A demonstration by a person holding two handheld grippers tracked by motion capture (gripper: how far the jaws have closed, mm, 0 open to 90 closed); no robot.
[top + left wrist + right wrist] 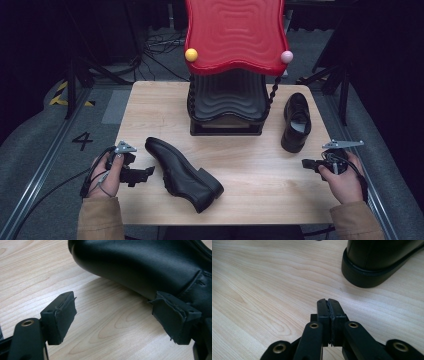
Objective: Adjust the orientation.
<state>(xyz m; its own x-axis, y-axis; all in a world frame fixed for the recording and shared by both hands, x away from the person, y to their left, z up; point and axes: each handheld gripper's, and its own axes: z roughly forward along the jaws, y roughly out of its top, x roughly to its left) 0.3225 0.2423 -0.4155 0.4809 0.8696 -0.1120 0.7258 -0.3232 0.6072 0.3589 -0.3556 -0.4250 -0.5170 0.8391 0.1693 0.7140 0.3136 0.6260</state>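
A black leather shoe lies at an angle on the wooden table, left of centre, with its toe to the far left; it seems tipped on its side. My left gripper is open just left of it. In the left gripper view the pads stand wide apart with bare wood between them, and the shoe is right behind the far pad. A second black shoe stands upright at the right. My right gripper is shut on nothing, near that shoe's heel, with its tips apart from it.
A black stand with a red wavy top rises at the back centre, with a yellow ball and a pink ball on its corners. Bare table lies between the two shoes. Cables and dark frames surround the table.
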